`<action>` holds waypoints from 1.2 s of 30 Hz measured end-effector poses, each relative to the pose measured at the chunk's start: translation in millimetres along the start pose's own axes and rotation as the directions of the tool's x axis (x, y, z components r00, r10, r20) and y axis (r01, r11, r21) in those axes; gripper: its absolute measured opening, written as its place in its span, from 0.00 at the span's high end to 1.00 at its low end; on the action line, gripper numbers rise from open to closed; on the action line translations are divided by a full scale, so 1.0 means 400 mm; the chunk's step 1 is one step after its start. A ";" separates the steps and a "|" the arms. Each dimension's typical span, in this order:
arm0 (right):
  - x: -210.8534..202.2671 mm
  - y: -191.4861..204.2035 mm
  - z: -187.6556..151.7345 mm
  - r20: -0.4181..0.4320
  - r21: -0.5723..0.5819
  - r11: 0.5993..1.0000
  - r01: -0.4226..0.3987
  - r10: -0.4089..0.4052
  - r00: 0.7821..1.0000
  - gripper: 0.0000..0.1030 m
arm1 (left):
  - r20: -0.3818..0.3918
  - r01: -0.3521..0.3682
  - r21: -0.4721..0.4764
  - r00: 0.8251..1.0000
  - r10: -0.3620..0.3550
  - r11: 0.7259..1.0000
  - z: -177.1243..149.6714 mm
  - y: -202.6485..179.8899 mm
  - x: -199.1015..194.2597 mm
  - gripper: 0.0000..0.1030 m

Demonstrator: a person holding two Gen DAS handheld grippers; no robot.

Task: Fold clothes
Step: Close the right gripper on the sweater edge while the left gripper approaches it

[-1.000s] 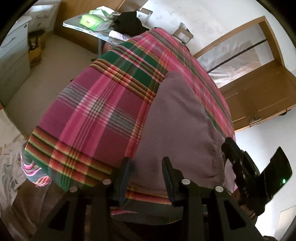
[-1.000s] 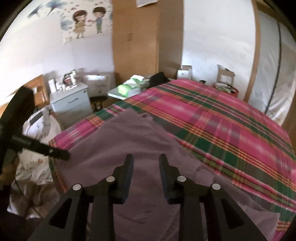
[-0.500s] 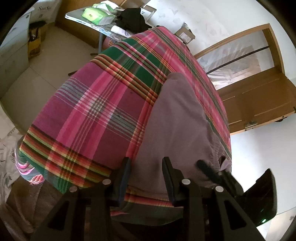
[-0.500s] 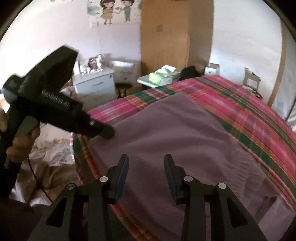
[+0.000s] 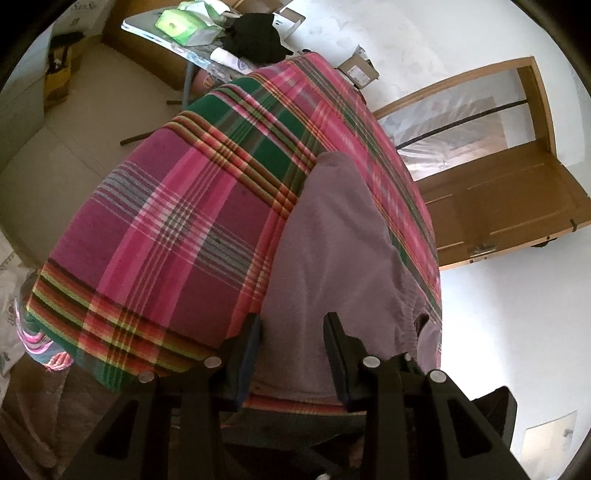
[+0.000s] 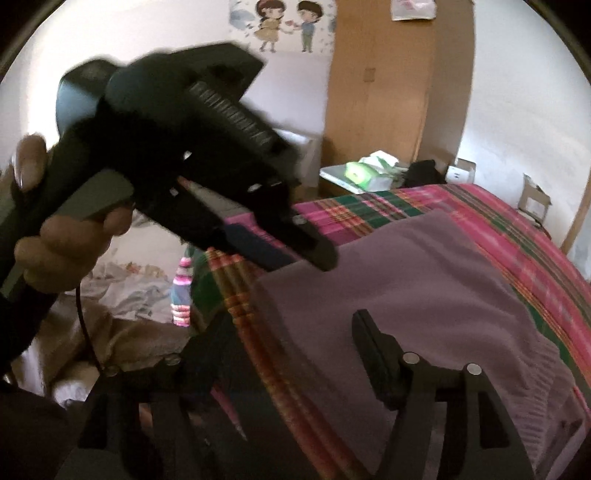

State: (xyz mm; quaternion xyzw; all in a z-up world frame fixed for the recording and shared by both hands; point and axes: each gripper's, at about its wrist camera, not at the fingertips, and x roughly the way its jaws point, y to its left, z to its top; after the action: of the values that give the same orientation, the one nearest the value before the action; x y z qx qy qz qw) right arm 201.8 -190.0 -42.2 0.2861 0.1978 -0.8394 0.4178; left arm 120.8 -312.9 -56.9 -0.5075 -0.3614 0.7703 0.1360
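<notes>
Left gripper (image 5: 291, 347) angled down over purple garment (image 5: 332, 258), fingers apart; right gripper (image 6: 295, 354) fingers opening, empty.

The right gripper (image 6: 291, 354) has a blurred left finger; the mauve garment (image 6: 424, 295) runs off-frame.

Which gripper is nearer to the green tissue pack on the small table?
Left, by a little. The left gripper sits at the purple garment's near edge, toward the green tissue pack; the right gripper, jaws opening, is beside it on the far side.
</notes>
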 end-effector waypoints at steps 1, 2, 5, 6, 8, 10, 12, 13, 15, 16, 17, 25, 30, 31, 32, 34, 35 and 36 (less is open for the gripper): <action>0.009 0.007 0.004 -0.003 -0.003 1.000 0.007 -0.007 1.000 0.33 | 0.000 0.002 0.002 1.000 -0.002 1.000 0.001 -0.001 0.000 0.66; 0.018 0.013 0.009 -0.006 -0.003 1.000 0.015 -0.015 1.000 0.33 | -0.001 0.003 0.003 1.000 -0.003 1.000 0.001 -0.002 0.000 0.66; 0.042 0.022 0.025 -0.011 0.014 0.999 0.051 -0.051 0.999 0.33 | -0.005 0.009 0.009 1.000 -0.009 1.000 0.001 -0.005 -0.003 0.66; 0.050 0.023 0.031 -0.012 0.024 0.998 0.066 -0.065 0.998 0.33 | -0.007 0.011 0.011 1.000 -0.011 1.000 0.001 -0.006 -0.004 0.66; 0.061 0.020 0.038 -0.020 0.053 0.995 0.081 -0.080 0.997 0.33 | -0.011 0.015 0.018 1.000 -0.015 1.000 0.004 -0.010 -0.004 0.66; 0.075 0.024 0.045 -0.025 0.070 0.992 0.104 -0.102 0.994 0.33 | -0.015 0.026 0.021 1.000 -0.026 0.999 0.007 -0.014 -0.003 0.66; 0.085 0.034 0.050 -0.024 0.069 0.989 0.133 -0.132 0.991 0.33 | -0.017 0.032 0.024 0.999 -0.032 0.999 0.010 -0.017 -0.002 0.66; 0.089 0.038 0.052 -0.027 0.064 0.986 0.152 -0.150 0.988 0.33 | -0.018 0.034 0.025 0.999 -0.033 0.999 0.009 -0.018 -0.002 0.66; 0.099 0.043 0.055 -0.037 0.065 0.980 0.186 -0.184 0.982 0.33 | -0.019 0.037 0.027 0.999 -0.036 0.999 0.007 -0.019 -0.003 0.66; 0.103 0.042 0.056 -0.044 0.072 0.977 0.199 -0.196 0.980 0.33 | -0.020 0.038 0.029 0.999 -0.038 0.999 0.006 -0.019 -0.003 0.66; 0.104 0.040 0.056 -0.044 0.082 0.976 0.202 -0.199 0.979 0.33 | -0.019 0.042 0.026 0.999 -0.042 0.999 0.006 -0.018 -0.004 0.66; 0.100 0.027 0.052 -0.044 0.120 0.963 0.240 -0.237 0.971 0.59 | -0.021 0.058 0.024 0.998 -0.057 0.998 0.005 -0.021 -0.007 0.66; 0.087 0.026 0.049 -0.036 0.114 0.959 0.259 -0.256 0.966 0.85 | 0.010 0.072 0.007 0.997 -0.072 0.997 0.026 -0.019 -0.015 0.64; 0.084 0.025 0.046 -0.035 0.115 0.960 0.257 -0.255 0.966 0.86 | 0.023 0.080 -0.001 0.997 -0.080 0.997 0.035 -0.015 -0.015 0.62; 0.078 0.020 0.043 -0.035 0.120 0.960 0.254 -0.251 0.967 0.86 | 0.036 0.085 -0.014 0.996 -0.085 0.996 0.044 -0.011 -0.015 0.60; 0.073 0.020 0.040 -0.030 0.125 0.960 0.249 -0.247 0.968 0.87 | 0.044 0.073 -0.030 0.996 -0.072 0.997 0.061 -0.008 -0.007 0.59; 0.063 0.017 0.037 -0.027 0.122 0.961 0.249 -0.248 0.968 0.87 | 0.043 0.069 -0.034 0.997 -0.067 0.997 0.067 -0.007 -0.002 0.59; 0.052 0.014 0.033 -0.024 0.118 0.961 0.250 -0.249 0.968 0.87 | 0.041 0.069 -0.036 0.997 -0.067 0.997 0.071 -0.008 0.002 0.59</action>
State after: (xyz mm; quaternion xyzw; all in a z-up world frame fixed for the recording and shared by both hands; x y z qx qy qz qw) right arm 192.1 -212.9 -46.2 0.2870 0.1834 -0.8943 0.2902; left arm 94.7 -321.9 -48.8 -0.4819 -0.3955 0.7683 0.1453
